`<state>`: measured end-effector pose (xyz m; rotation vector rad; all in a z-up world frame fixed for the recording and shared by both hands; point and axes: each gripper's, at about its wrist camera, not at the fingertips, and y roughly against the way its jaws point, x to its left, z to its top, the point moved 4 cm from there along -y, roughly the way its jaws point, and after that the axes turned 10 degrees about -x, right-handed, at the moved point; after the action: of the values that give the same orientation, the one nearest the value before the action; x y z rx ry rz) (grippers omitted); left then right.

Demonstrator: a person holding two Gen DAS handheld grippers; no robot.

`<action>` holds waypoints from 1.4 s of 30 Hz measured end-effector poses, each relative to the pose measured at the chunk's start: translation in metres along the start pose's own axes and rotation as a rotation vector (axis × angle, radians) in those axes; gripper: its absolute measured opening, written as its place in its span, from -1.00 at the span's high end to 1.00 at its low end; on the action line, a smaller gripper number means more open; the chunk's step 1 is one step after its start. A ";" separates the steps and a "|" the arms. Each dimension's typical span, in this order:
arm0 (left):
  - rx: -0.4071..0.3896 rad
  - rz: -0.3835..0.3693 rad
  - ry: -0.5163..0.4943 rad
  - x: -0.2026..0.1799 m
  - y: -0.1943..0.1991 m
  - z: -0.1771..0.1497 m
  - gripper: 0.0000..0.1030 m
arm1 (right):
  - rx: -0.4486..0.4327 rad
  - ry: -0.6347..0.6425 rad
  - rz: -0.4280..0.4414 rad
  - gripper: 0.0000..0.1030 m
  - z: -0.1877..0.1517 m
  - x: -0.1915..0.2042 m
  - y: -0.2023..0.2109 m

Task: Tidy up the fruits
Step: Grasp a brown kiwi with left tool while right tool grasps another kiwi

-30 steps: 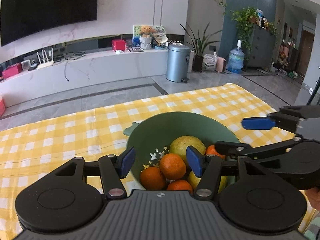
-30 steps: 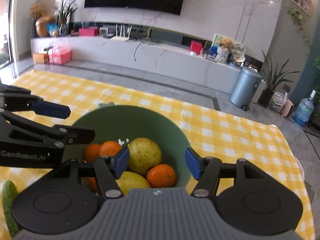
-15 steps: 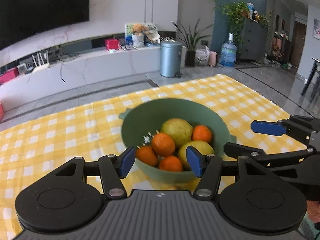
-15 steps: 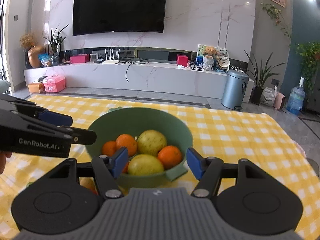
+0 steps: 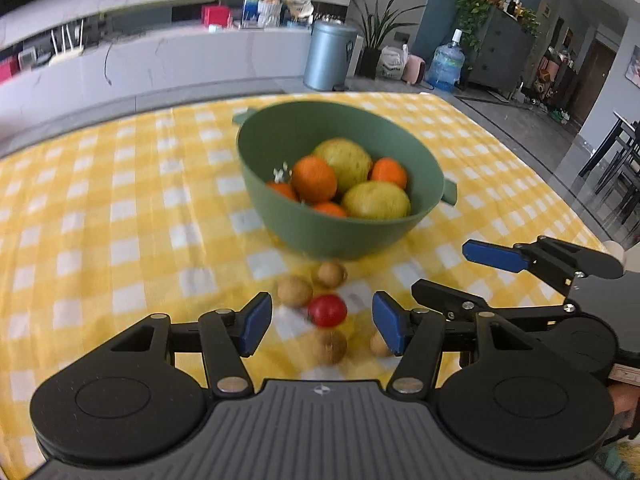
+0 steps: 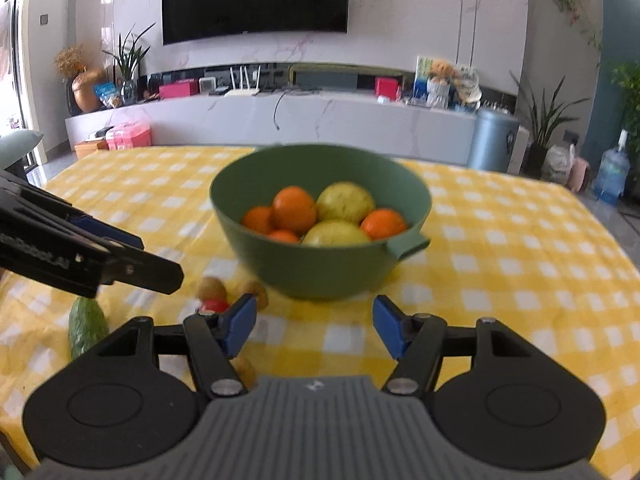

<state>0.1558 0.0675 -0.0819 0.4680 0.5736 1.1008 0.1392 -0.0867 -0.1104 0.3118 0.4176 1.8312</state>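
A green bowl (image 5: 340, 236) (image 6: 312, 272) on the yellow checked cloth holds oranges (image 5: 314, 178) and two yellow-green round fruits (image 5: 376, 200). In front of it lie a red cherry tomato (image 5: 327, 311) (image 6: 214, 305) and several small brown fruits (image 5: 295, 291). My left gripper (image 5: 320, 322) (image 6: 148, 258) hovers over these; its jaws are closing with nothing pressed between them. To its right, my right gripper (image 6: 314, 324) (image 5: 468, 276) is open and empty, facing the bowl.
A green cucumber (image 6: 87, 326) lies on the cloth (image 6: 500, 280) at the near left, under the left gripper. Beyond the table's far edge stand a white media bench, a grey bin (image 5: 330, 56) and plants. Dark chairs (image 5: 616, 168) stand off the right edge.
Both grippers pulled back from above the bowl and sank toward the cloth. The bowl now sits farther ahead, and the tomato, brown fruits and cucumber have come into view.
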 end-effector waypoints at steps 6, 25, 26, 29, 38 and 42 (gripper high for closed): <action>0.037 -0.033 0.056 0.009 -0.003 -0.011 -0.13 | 0.064 -0.051 0.030 -0.04 -0.014 0.002 -0.008; 0.100 -0.062 0.010 0.000 -0.017 -0.030 0.14 | 0.132 -0.071 0.184 0.41 -0.026 0.019 -0.010; 0.100 -0.061 0.010 0.000 -0.018 -0.030 0.15 | 0.137 -0.061 0.188 0.41 -0.027 0.021 -0.010; 0.100 -0.067 0.015 0.000 -0.020 -0.030 0.15 | 0.151 -0.043 0.196 0.41 -0.029 0.025 -0.013; 0.108 -0.058 0.012 -0.002 -0.029 -0.032 0.15 | 0.171 -0.029 0.206 0.58 -0.031 0.028 -0.016; 0.110 -0.056 0.008 -0.005 -0.032 -0.032 0.15 | 0.166 -0.041 0.179 0.58 -0.031 0.024 -0.015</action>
<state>0.1554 0.0526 -0.1253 0.5395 0.6529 1.0217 0.1322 -0.0639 -0.1442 0.5138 0.5281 1.9641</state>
